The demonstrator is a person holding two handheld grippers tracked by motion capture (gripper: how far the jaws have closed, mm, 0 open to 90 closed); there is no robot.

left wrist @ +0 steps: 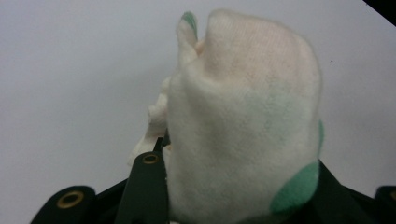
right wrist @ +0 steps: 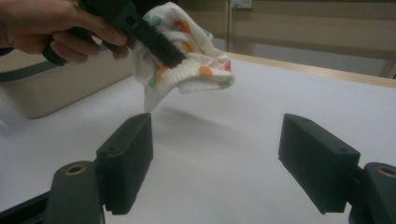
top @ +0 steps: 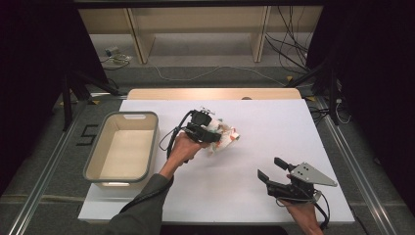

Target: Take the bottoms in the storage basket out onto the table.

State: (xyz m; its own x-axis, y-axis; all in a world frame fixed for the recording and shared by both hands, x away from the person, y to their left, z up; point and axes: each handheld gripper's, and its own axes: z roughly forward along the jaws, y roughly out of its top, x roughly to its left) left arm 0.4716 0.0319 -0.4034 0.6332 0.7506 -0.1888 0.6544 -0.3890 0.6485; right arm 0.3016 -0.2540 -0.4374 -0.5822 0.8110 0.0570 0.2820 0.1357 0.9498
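a white sheet (top: 235,186) covers the table, shelving behind. the left gripper (top: 208,131) is clamped on a soft knitted sock (right wrist: 187,70), white with coloured spots, held clear above the sheet. the beige oblong bin (top: 93,161) beside it looks empty, so dropping seems left. the right gripper (right wrist: 217,163) rests near, jaws wide, empty.

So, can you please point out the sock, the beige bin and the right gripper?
sock (right wrist: 187,70), right gripper view, on its ribbed cuff.
beige bin (top: 96,149), high view, on its left rim.
right gripper (top: 272,169), high view, between its open jaws.
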